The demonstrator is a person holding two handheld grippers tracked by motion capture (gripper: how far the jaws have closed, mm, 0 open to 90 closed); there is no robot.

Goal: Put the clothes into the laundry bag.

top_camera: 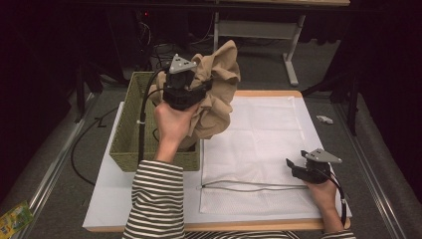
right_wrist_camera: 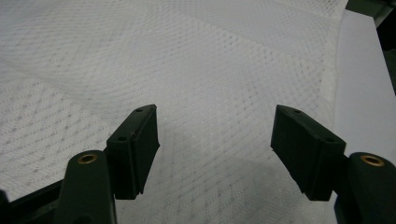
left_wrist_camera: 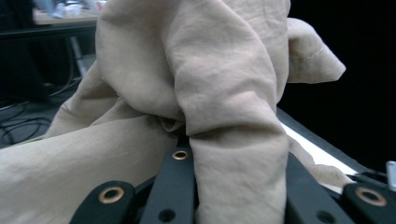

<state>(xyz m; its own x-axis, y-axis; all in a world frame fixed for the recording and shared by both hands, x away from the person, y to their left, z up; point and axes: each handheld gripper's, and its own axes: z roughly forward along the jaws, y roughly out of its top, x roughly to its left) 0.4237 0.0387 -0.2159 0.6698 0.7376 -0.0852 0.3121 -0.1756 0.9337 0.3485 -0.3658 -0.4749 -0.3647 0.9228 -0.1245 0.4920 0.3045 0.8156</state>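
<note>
A laboratory recording station. Black curtains (top_camera: 393, 74) enclose a counter (top_camera: 149, 199) covered by a white board; loose cables (top_camera: 164, 47) and equipment lie on the grey floor (top_camera: 64, 164) behind, beside a metal-legged workbench (top_camera: 291, 55).

Crumpled matt tan cloth (top_camera: 215, 94), a woven wicker basket (top_camera: 130, 130), a white mesh bag (top_camera: 259, 144).

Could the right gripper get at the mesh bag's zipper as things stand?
Probably yes. The right gripper hangs open just over the mesh bag, the zipper lies bare beside it, and the cloth is held up over the basket.
</note>
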